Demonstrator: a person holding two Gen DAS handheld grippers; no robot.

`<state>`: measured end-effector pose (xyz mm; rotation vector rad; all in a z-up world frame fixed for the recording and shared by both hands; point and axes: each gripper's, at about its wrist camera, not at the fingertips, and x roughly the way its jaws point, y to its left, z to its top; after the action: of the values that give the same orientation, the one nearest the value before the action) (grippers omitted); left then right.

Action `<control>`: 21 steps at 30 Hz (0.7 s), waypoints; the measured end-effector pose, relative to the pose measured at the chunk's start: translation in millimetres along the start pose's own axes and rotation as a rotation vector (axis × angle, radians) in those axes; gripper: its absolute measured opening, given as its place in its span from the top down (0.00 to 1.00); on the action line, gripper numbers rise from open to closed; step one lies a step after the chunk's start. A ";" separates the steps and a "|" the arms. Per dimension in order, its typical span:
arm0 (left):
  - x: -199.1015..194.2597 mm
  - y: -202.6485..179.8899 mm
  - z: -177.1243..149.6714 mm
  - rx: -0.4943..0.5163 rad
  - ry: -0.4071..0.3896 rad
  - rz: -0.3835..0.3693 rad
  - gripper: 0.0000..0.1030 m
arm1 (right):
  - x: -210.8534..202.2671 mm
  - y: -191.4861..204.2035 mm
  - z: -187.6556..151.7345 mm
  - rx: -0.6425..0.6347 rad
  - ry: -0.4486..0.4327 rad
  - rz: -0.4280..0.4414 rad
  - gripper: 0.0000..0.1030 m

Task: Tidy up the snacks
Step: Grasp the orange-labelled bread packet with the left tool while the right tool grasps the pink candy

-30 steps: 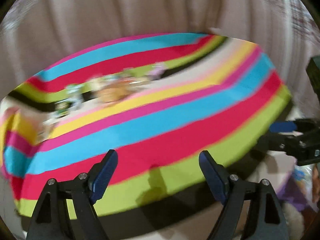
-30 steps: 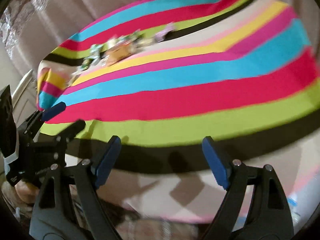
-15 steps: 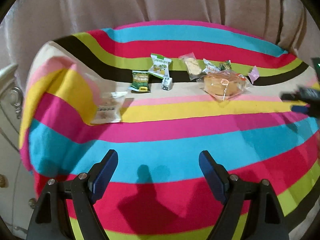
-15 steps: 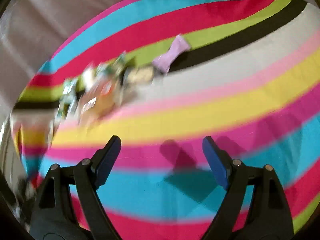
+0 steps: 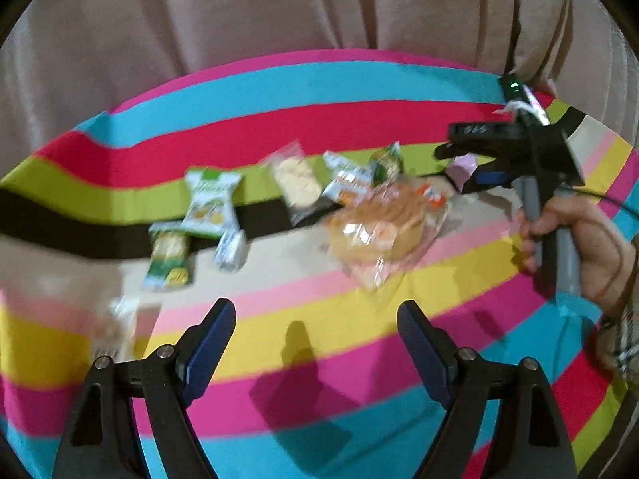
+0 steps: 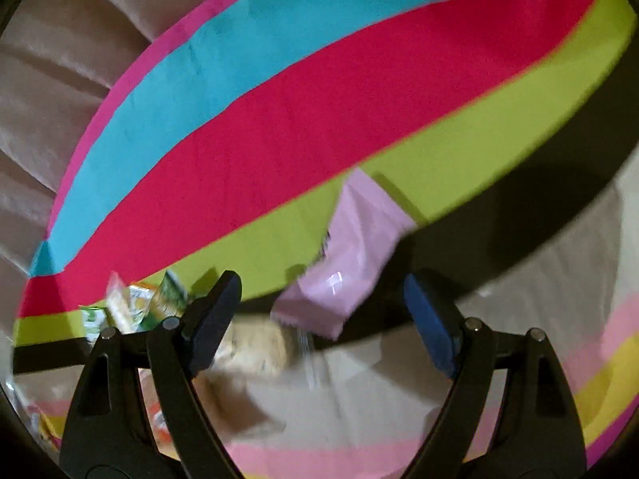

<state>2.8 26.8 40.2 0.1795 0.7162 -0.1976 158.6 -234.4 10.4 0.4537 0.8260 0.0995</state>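
Several wrapped snacks lie in a row on a striped cloth (image 5: 319,359). A large clear bag of golden pastry (image 5: 379,227) lies in the middle, with a green-and-white packet (image 5: 211,203) and a small green packet (image 5: 169,255) to its left. A pink packet (image 6: 351,255) lies at the right end of the row. My right gripper (image 6: 319,319) is open and hovers right over the pink packet, which sits between its fingers. It also shows in the left wrist view (image 5: 459,163). My left gripper (image 5: 315,339) is open and empty, short of the row.
Beige curtain folds (image 5: 279,12) hang behind the cloth. A cracker packet (image 5: 297,183) and two small packets (image 5: 359,175) lie behind the pastry bag. A pale packet (image 5: 116,323) lies at the near left. A hand (image 5: 579,247) holds the right gripper.
Both grippers moved forward toward the snack row. The right gripper swung in over the pink packet. Both jaws stayed open.
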 end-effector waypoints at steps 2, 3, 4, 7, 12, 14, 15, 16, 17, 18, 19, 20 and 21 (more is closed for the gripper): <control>14.7 -7.2 11.0 0.030 -0.007 -0.008 0.18 | 4.4 5.4 0.5 -0.048 -0.006 -0.032 0.45; 22.8 -10.8 16.0 0.041 -0.001 -0.015 0.18 | 5.2 4.5 -0.5 -0.050 0.001 -0.020 0.72; 30.1 -12.5 20.8 0.044 0.005 -0.027 0.18 | 5.1 2.0 -1.6 -0.043 0.005 -0.005 0.72; 47.5 -18.8 32.9 0.054 0.017 -0.071 0.18 | -4.8 -9.6 -5.5 -0.010 -0.019 0.054 0.73; 65.8 -46.3 53.1 0.276 0.027 -0.092 0.17 | -28.1 -25.0 -11.6 -0.005 -0.028 0.125 0.73; 84.6 -54.2 59.0 0.361 0.081 -0.085 0.16 | -38.5 -28.4 -15.3 -0.003 -0.040 0.146 0.73; 94.4 -53.0 62.4 0.365 0.115 -0.121 0.15 | -43.0 -30.1 -17.1 -0.003 -0.047 0.150 0.73; 101.3 -51.7 64.7 0.354 0.145 -0.154 0.15 | -51.2 -31.0 -20.2 -0.004 -0.055 0.153 0.73; 110.0 -48.9 66.6 0.329 0.183 -0.193 0.15 | -60.8 -33.3 -26.2 -0.007 -0.063 0.153 0.73; 114.0 -47.5 67.1 0.311 0.198 -0.209 0.15 | -68.8 -37.0 -31.7 -0.012 -0.068 0.154 0.73; 115.0 -46.8 66.4 0.292 0.197 -0.224 0.16 | -74.6 -38.4 -36.9 -0.018 -0.068 0.157 0.73; 113.1 -47.0 64.5 0.277 0.191 -0.236 0.19 | -83.7 -37.8 -47.2 -0.024 -0.065 0.157 0.73; 109.5 -47.4 61.4 0.253 0.188 -0.251 0.33 | -86.1 -39.8 -49.1 -0.027 -0.063 0.157 0.73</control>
<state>110.9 -46.0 8.3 0.3527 0.9001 -0.5171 60.9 -275.3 23.7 0.4939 0.7259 0.2399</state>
